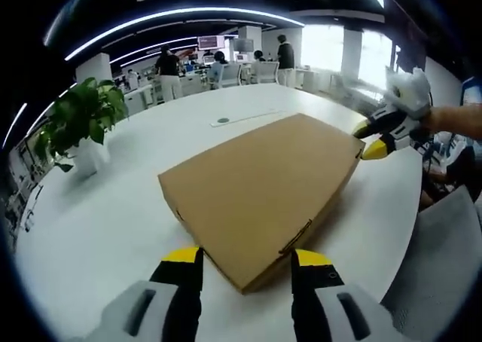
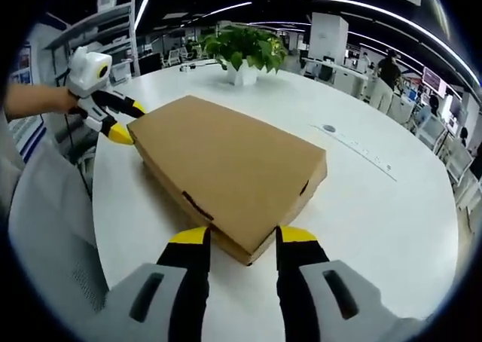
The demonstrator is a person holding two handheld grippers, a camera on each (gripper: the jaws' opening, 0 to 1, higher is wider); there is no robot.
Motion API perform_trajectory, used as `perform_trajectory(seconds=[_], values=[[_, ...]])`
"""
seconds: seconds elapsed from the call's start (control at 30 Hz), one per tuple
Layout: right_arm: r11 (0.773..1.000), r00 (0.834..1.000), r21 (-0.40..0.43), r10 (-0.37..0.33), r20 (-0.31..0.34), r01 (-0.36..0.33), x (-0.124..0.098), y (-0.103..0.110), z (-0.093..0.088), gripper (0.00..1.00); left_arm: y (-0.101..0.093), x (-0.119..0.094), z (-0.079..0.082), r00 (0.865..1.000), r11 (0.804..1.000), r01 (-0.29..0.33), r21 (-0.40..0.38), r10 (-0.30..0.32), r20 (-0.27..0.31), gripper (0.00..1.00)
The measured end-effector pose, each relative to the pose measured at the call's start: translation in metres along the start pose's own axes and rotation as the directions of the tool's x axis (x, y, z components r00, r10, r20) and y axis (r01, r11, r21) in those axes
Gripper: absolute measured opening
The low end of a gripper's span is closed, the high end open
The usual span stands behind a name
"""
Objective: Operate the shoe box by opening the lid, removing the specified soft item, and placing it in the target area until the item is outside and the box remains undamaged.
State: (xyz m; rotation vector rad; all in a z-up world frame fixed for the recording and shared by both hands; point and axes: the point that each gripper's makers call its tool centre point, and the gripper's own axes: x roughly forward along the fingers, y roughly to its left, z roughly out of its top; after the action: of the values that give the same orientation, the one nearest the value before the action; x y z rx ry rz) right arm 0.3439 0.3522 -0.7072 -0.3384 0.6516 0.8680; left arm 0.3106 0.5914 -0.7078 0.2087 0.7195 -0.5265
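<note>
Starting out: shoe box (image 1: pixel 260 195) sits mid-frame on white table (image 1: pixel 98 221), lid closed, item unseen inside. Left gripper (image 1: pixel 246 267) and right gripper (image 2: pixel 239 244) spread apart at opposite corners; all steps remain.

White table (image 1: pixel 98 229) under shoe box (image 1: pixel 260 191), plant (image 1: pixel 79 123)

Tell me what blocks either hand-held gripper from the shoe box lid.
Nothing visible. The left hand-held gripper and the right hand-held gripper each straddle opposite corners of the closed box on the white table, jaws open.
</note>
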Motion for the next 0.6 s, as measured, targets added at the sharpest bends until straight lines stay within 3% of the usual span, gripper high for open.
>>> perform_trajectory(seconds=[0.6], values=[[1.000,1.000,0.014,0.012,0.026,-0.012,0.006,0.061,0.006,0.27,0.024,-0.034,-0.027,0.998,0.996,0.065,0.061,-0.064,-0.026,0.47]])
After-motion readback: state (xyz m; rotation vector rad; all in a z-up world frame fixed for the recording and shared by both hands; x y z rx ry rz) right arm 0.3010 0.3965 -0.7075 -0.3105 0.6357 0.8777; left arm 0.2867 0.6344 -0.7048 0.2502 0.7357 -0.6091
